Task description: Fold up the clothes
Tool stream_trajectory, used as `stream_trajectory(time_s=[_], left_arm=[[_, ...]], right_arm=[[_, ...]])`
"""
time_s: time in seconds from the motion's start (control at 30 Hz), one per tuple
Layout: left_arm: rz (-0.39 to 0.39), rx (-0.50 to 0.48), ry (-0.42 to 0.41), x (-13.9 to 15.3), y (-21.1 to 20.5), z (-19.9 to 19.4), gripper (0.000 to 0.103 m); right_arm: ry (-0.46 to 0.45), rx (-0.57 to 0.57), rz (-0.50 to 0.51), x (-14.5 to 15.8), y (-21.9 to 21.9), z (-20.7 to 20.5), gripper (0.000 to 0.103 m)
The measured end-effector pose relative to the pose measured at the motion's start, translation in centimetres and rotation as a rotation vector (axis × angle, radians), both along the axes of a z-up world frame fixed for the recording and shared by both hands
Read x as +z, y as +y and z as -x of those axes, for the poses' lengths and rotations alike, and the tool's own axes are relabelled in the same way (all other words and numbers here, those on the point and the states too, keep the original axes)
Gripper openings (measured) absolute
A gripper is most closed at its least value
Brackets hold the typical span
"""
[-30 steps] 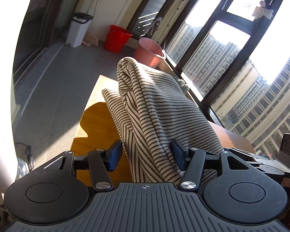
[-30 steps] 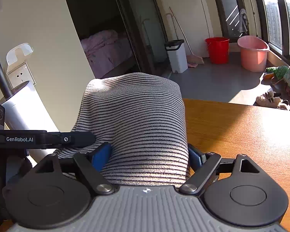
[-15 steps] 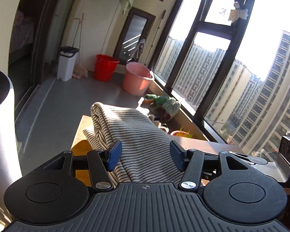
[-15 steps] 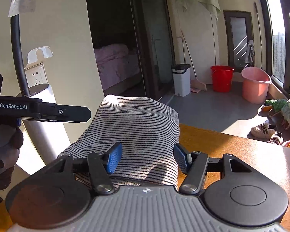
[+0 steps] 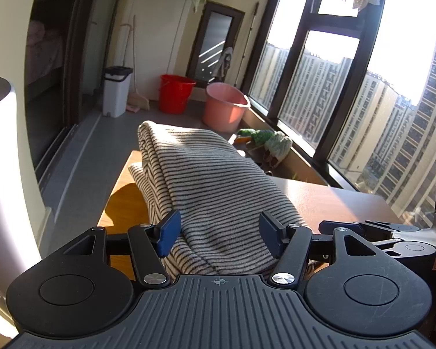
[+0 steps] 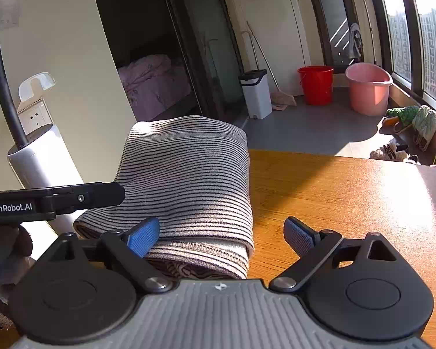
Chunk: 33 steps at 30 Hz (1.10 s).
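While low sunlight rakes across a balcony room, a folded striped garment lies in a thick bundle on the wooden table, filling the centre of the left wrist frame and the centre-left of the right wrist frame. At the bottom of the left wrist view, the left gripper stands with its jaws parted, the blue pads flanking the near end of the cloth without pinching it. At the bottom of the right wrist view, the right gripper is likewise spread wide, one pad set against the bundle's hemmed near edge and the other over bare tabletop at lower right. Toward the upper middle of both frames a red bucket, a pink basin and a white bin line the grey floor, while high-rise blocks fill the windows on the right of the left wrist frame
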<state>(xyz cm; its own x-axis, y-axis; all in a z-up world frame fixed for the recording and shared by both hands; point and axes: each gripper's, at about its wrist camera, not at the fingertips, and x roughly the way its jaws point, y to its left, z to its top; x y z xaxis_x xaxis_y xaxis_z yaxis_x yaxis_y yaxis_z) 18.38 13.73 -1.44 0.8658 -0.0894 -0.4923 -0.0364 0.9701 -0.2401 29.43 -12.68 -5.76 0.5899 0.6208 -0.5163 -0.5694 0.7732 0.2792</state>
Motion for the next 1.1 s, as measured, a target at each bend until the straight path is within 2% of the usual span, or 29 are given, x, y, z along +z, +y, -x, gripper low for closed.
stream_trajectory(time_s=[0.03, 0.07, 0.17, 0.3, 0.37, 0.43, 0.57, 0.63, 0.87, 1.1], left_arm=[[-0.010, 0.015, -0.018, 0.2, -0.7, 1.4, 0.100], [-0.022, 0.022, -0.028, 0.1, -1.5, 2.8, 0.101], [-0.069, 0.045, 0.035, -1.1, -3.3, 5.7, 0.101], [-0.018, 0.094, 0.130, -2.1, -4.1, 7.8, 0.103], [-0.021, 0.111, 0.159, -2.4, -4.8, 8.6, 0.103], [-0.058, 0.126, 0.180, -2.7, -5.9, 9.0, 0.103], [-0.192, 0.194, 0.269, -4.4, -8.2, 9.4, 0.103], [-0.230, 0.215, 0.251, -4.7, -8.7, 10.0, 0.103], [-0.207, 0.270, 0.249, -4.6, -7.9, 9.9, 0.103], [-0.209, 0.278, 0.245, -4.5, -8.0, 9.7, 0.103]], right_arm=[[0.001, -0.006, -0.004, 0.0, -0.8, 0.9, 0.103], [0.002, -0.012, -0.008, 0.0, -1.6, 1.8, 0.103], [0.009, -0.024, 0.035, -0.2, -3.3, 4.5, 0.103], [0.042, -0.076, 0.121, -1.0, -4.8, 7.8, 0.103], [0.051, -0.100, 0.136, -1.6, -5.5, 9.4, 0.103], [0.032, -0.138, 0.124, -2.2, -6.1, 10.8, 0.103], [0.029, -0.221, 0.131, -2.2, -6.5, 11.7, 0.103], [0.019, -0.228, 0.142, -2.3, -6.5, 11.8, 0.103], [-0.038, -0.169, 0.318, -2.8, -3.5, 11.6, 0.103], [-0.025, -0.179, 0.249, -2.8, -4.6, 11.3, 0.103]])
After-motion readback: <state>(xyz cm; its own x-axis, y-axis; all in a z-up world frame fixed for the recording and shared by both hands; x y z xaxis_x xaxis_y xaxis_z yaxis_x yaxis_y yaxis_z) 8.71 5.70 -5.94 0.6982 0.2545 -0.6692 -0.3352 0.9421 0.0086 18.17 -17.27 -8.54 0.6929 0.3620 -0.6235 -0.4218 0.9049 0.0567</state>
